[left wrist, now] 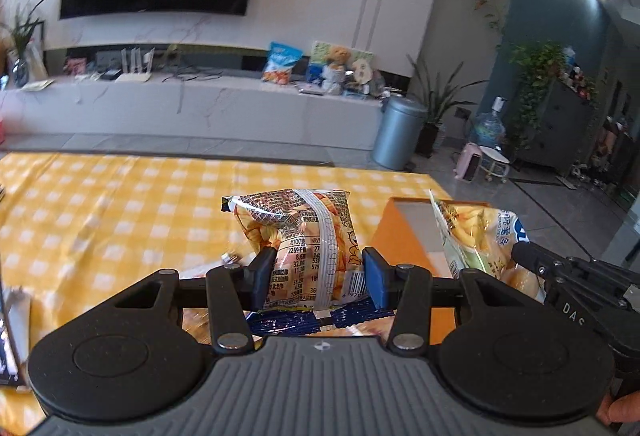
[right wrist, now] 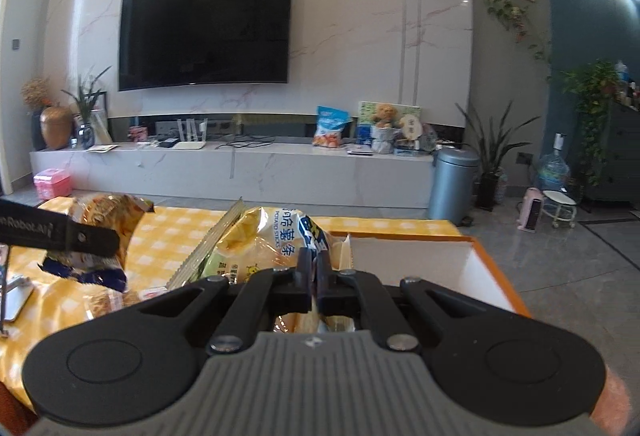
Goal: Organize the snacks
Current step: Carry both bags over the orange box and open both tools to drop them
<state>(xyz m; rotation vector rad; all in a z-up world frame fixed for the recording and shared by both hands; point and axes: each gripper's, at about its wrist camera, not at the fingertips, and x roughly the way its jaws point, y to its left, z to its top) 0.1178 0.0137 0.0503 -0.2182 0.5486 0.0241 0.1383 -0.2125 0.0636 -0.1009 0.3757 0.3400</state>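
With the left tongs [left wrist: 316,276] pinching an orange snack bag [left wrist: 296,232] above the bench [left wrist: 100,195] beside the orange box [right wrist: 472,260], and the right tongs [right wrist: 314,276] pressed onto a potato-stick bag [right wrist: 256,236] near it, either slippery bag could be dropped short of the box.

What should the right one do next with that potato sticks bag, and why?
Probably carry it right and lower it into the orange box: the right hand-held gripper is shut on the potato sticks bag, and the box stands open just beside it.
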